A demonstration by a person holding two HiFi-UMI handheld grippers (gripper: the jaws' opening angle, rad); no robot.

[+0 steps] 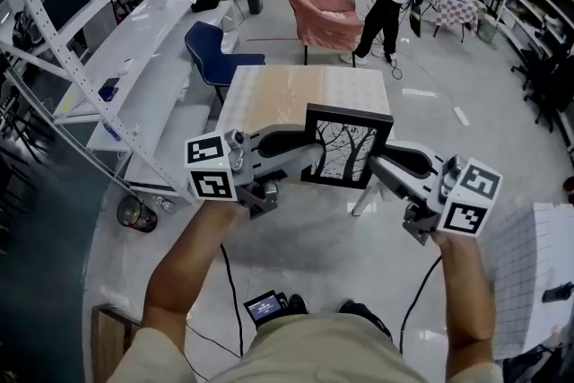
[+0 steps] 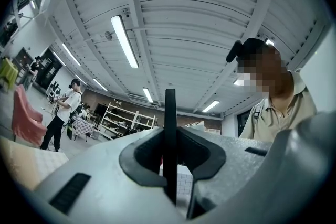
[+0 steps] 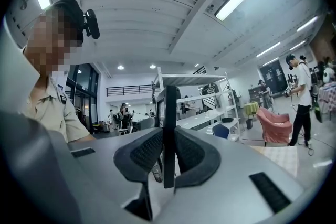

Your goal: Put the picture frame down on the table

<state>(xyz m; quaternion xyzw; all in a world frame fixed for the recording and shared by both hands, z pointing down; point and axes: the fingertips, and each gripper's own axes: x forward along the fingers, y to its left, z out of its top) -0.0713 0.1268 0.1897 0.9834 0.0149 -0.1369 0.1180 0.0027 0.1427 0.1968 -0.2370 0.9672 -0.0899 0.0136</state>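
Picture frame (image 1: 347,146) edges clamped — left gripper (image 1: 314,160), right gripper (image 1: 378,162) — table (image 1: 296,94) just beyond.

Head view: steeply down over near edge of table (image 1: 296,94). Gripper views: close along jaws, tilted upward; picture frame (image 1: 345,148) shared.

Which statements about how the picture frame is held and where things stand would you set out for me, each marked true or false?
1. The left gripper and the right gripper are each shut on a side edge of the picture frame. True.
2. The picture frame lies flat on the table. False: it is held in the air between the two grippers, by the table's near edge.
3. The frame is black and holds a picture of bare trees. True.
4. The pink armchair stands on the near side of the table. False: it stands beyond the table's far end.
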